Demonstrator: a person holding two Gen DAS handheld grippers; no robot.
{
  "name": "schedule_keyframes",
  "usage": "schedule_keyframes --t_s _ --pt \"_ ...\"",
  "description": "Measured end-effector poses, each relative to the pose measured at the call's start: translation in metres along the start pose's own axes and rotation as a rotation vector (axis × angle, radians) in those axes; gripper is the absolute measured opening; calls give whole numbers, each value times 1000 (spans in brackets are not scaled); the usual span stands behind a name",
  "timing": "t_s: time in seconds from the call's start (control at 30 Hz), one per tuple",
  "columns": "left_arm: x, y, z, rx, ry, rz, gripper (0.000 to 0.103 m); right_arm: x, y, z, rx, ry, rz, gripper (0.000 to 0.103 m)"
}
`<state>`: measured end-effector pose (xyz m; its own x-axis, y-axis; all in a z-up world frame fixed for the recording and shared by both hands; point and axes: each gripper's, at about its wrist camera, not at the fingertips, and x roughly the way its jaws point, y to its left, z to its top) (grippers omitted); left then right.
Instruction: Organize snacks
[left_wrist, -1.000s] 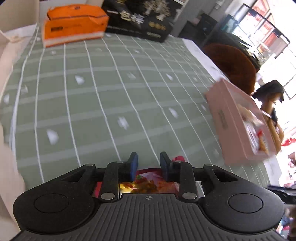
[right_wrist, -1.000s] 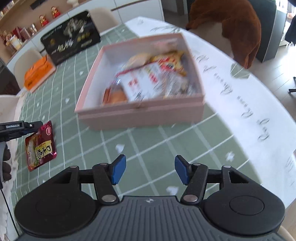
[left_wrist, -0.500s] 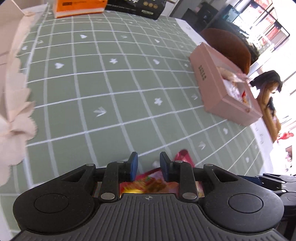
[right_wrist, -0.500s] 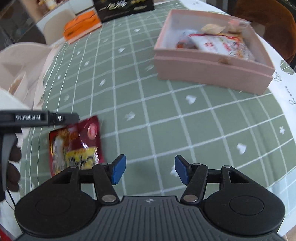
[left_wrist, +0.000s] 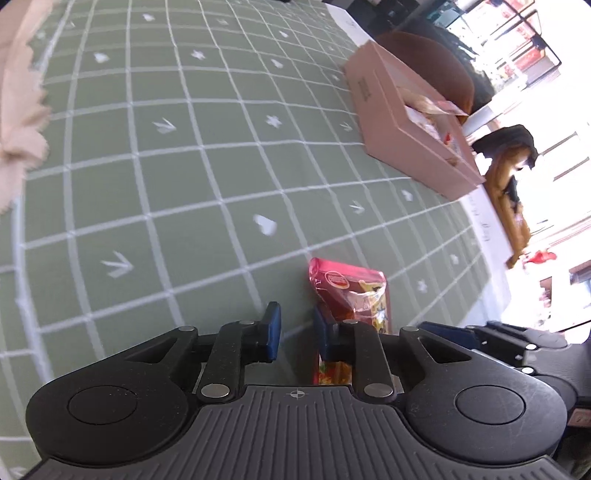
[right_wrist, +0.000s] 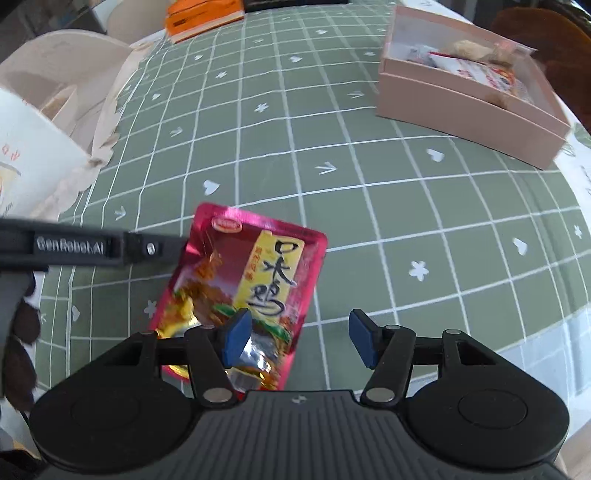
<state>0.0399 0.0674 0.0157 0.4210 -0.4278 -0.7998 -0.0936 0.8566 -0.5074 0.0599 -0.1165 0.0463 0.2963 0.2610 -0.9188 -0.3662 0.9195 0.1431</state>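
A red foil snack packet (right_wrist: 243, 291) with yellow label lies on the green checked tablecloth; in the left wrist view it (left_wrist: 351, 295) sits just right of my left gripper (left_wrist: 295, 332), whose jaws stand narrowly apart with nothing between them. In the right wrist view the left gripper's finger (right_wrist: 110, 248) reaches in from the left and touches the packet's top left corner. My right gripper (right_wrist: 295, 341) is open, hovering over the packet's lower right part. The pink box (right_wrist: 469, 107) holding several snacks stands far right; it also shows in the left wrist view (left_wrist: 402, 129).
An orange box (right_wrist: 203, 18) lies at the table's far edge. A beige chair (right_wrist: 59, 85) and a white paper bag (right_wrist: 29, 147) stand at the left. A brown chair back (left_wrist: 428, 62) is beyond the pink box. The table edge runs along the right.
The left gripper has slid off the packet, which now lies to its right. The right gripper has moved left and closer, so it now hovers over the packet.
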Motion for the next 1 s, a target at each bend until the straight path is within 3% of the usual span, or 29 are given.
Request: schedule_keyframes --t_s 0.1,0.23,0.3,0.53,0.77,0.83,1.0 --pt "11 -9 -4 -44 39 -76 23 -3 -10 -2 42 -30 -22 59" --pt "19 -26 -11 -22 60 -130 24 -5 -17 -4 97 -58 -54 60" --pt "19 -32 -12 -7 41 -112 24 -6 -23 -7 135 -47 -44 60" --pt "15 -50 -14 65 20 -67 24 7 -34 -18 239 -36 -18 81" --pt "8 -54 -18 96 -33 -30 24 20 -5 -19 109 -35 -100 101" --pt "6 -51 -19 82 -37 -29 24 25 3 -20 57 -19 -145 103" --pt "8 -44 -20 56 -33 -27 24 24 0 -18 30 -12 -129 103"
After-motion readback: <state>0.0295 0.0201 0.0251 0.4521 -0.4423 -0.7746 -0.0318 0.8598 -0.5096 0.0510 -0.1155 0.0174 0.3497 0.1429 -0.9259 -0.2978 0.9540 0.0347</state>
